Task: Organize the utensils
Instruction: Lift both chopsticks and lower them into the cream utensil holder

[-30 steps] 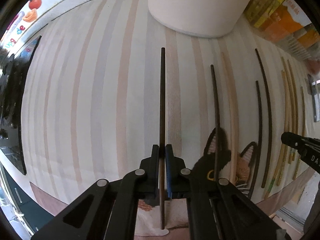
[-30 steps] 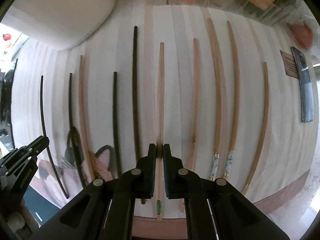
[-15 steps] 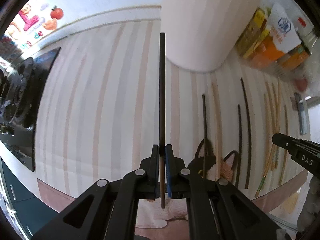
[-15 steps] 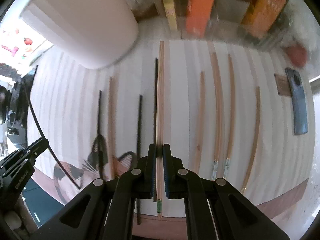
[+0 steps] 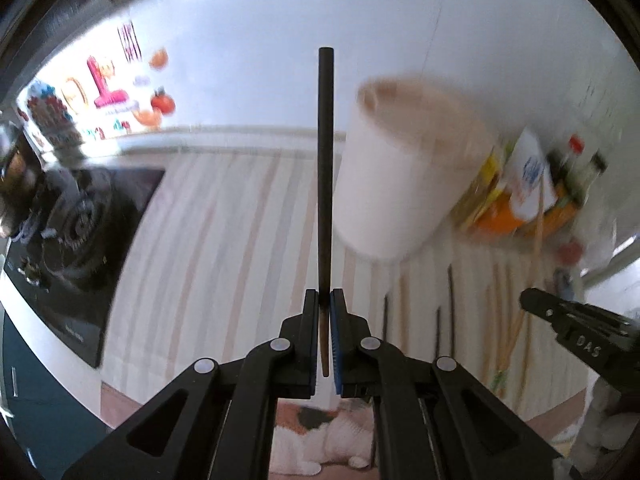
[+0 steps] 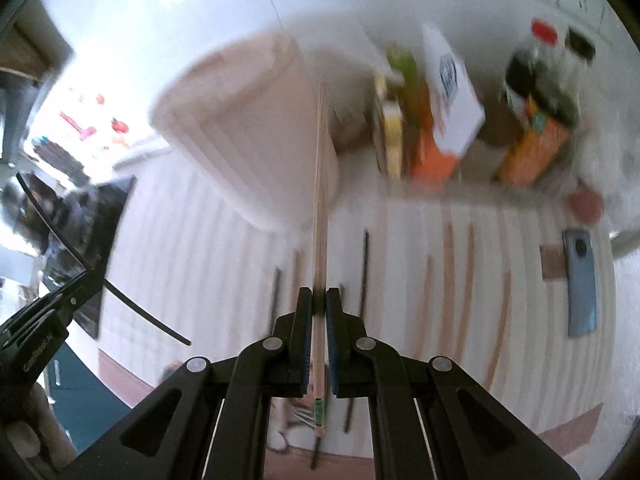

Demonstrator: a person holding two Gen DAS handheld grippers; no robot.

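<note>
Chopsticks in both grippers, one apiece. Left gripper (image 5: 325,300) clamped narrow on a dark chopstick (image 5: 325,168), held near its thin end, thick end pointing up to 12 o'clock past the white holder (image 5: 400,184) at 1 o'clock. Right gripper (image 6: 319,298) likewise pinched tight on a pale bamboo chopstick (image 6: 320,208), green-banded tip hanging below the pads, far end overlapping the same holder at 11 o'clock. Probably light, stiff and slick, so liable to swivel or slip within so narrow a pinch; a hold closer to mid-length would likely steady them, though the present low hold leaves plenty of stick free for dropping into the holder. Rest of the set flat on the striped mat (image 5: 208,248): dark and bamboo sticks between 3 and 5 o'clock in the left view, below the boxes and bottles (image 5: 528,188); similar rows around 3 to 6 o'clock in the right view, phone (image 6: 580,280) at 3 o'clock. Heavy motion blur on holder, packaging and loose sticks; exact count of loose sticks impossible to tell. Inside of the holder hidden, contents unknown. Stove (image 5: 76,216) at 9 o'clock smeared and cut off.
</note>
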